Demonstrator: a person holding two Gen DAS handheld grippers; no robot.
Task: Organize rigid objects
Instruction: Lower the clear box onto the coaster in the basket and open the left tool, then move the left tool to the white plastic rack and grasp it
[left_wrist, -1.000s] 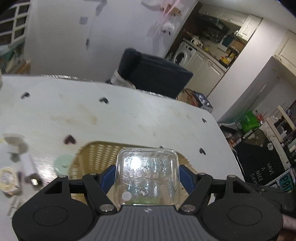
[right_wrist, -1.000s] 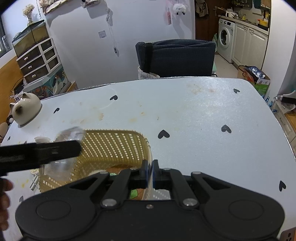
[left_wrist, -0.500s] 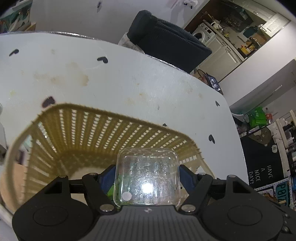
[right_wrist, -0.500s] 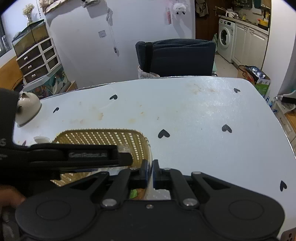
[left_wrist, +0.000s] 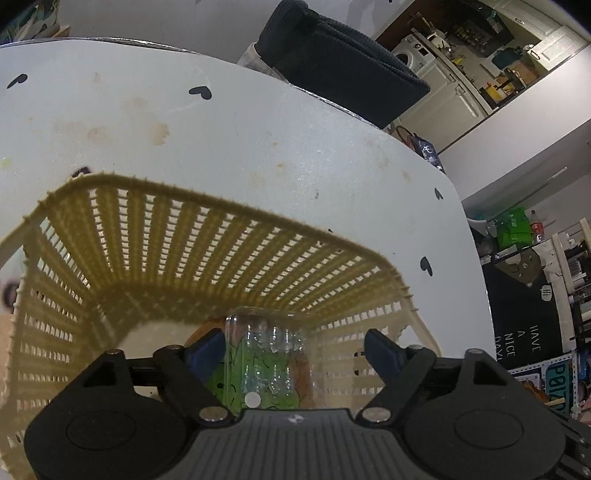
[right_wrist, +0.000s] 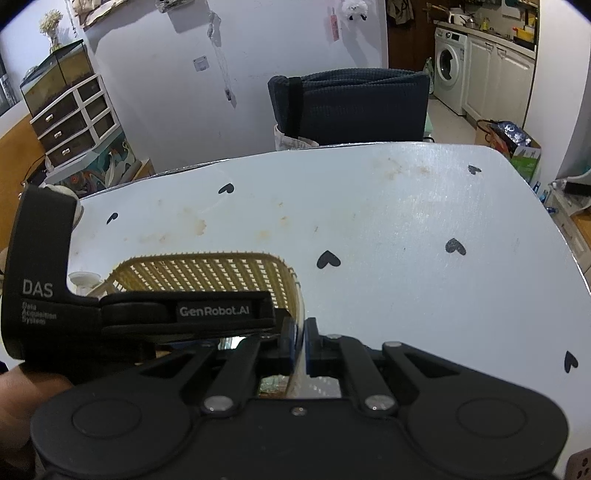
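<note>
White table (left_wrist: 295, 147); clear container (left_wrist: 264, 354) upright in basket (left_wrist: 207, 258).

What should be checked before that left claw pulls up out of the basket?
1. Clear box inside basket: ok.
2. Left gripper jaws opening, right pad clear of box: ok.
3. Left pad off the box: cannot tell.
4. Box resting on basket floor: cannot tell.
5. Right gripper shut on the basket's edge: ok.
6. Nothing overhead in the basket to snag: ok.
</note>
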